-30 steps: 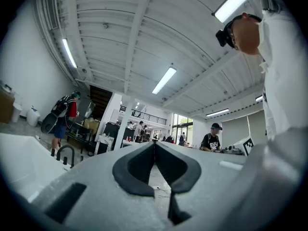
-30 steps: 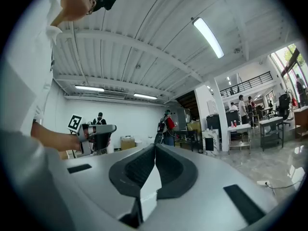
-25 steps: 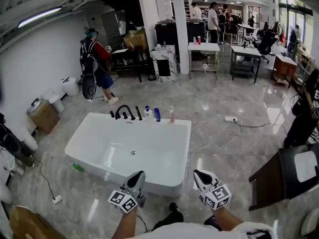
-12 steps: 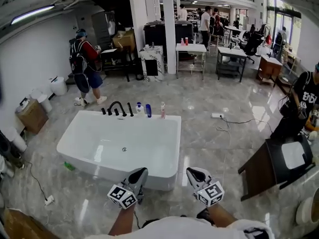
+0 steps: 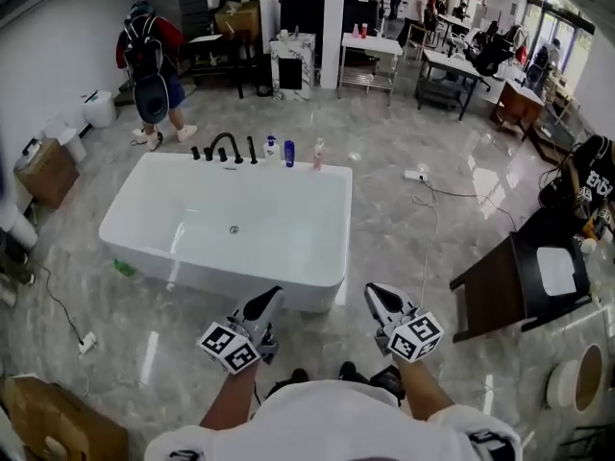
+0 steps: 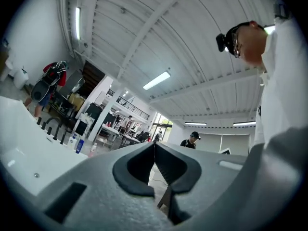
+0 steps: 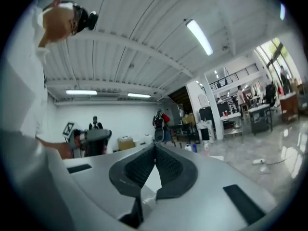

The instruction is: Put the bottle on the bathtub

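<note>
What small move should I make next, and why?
Probably step left toward the green item on the floor beside the bathtub; it may be the bottle. The left hand-held gripper and right hand-held gripper are shut, empty, at the tub's near end.

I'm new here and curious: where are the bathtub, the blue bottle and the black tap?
bathtub (image 5: pixel 342 221), head view, right rim.
blue bottle (image 5: pixel 289 153), head view, its body.
black tap (image 5: pixel 226 137), head view, curved spout.
</note>
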`<state>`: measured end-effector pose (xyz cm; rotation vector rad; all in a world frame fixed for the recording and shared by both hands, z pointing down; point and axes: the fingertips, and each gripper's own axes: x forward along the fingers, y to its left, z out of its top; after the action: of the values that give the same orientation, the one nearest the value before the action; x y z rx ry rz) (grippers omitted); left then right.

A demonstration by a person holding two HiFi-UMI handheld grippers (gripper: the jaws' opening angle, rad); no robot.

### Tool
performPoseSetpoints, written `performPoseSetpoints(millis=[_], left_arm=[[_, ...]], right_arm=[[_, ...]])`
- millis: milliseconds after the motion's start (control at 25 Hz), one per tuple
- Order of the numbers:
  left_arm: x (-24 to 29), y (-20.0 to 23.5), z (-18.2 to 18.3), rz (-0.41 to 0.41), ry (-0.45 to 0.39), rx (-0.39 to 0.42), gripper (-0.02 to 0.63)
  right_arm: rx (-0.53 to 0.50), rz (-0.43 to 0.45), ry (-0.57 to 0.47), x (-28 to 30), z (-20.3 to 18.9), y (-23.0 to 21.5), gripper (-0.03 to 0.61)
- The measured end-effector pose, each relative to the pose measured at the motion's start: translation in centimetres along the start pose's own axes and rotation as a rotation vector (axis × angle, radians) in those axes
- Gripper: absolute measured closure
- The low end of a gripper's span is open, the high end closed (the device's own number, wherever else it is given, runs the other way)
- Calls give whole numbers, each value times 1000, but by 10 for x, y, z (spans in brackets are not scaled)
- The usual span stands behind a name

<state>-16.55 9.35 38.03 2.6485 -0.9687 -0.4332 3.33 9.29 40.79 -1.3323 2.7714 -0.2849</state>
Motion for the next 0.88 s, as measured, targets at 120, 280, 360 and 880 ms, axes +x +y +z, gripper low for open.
performPoseSetpoints(millis=[120,280,360,880], left_arm=[[0,3,5,-18,-8,95,597],[1,21,-3,27,37,122,597],[-2,15,-6,34,53,112,597],[36,-19,-22,-35,141,137,597]], right_arm=[[-56,-47,-13,-2,5,-9,565],[-86,-66,-29,2,18,-14,565],[-91,-79,-35,-11,23,-14,565],[-110,-2,-43,-47,30,-23,565]])
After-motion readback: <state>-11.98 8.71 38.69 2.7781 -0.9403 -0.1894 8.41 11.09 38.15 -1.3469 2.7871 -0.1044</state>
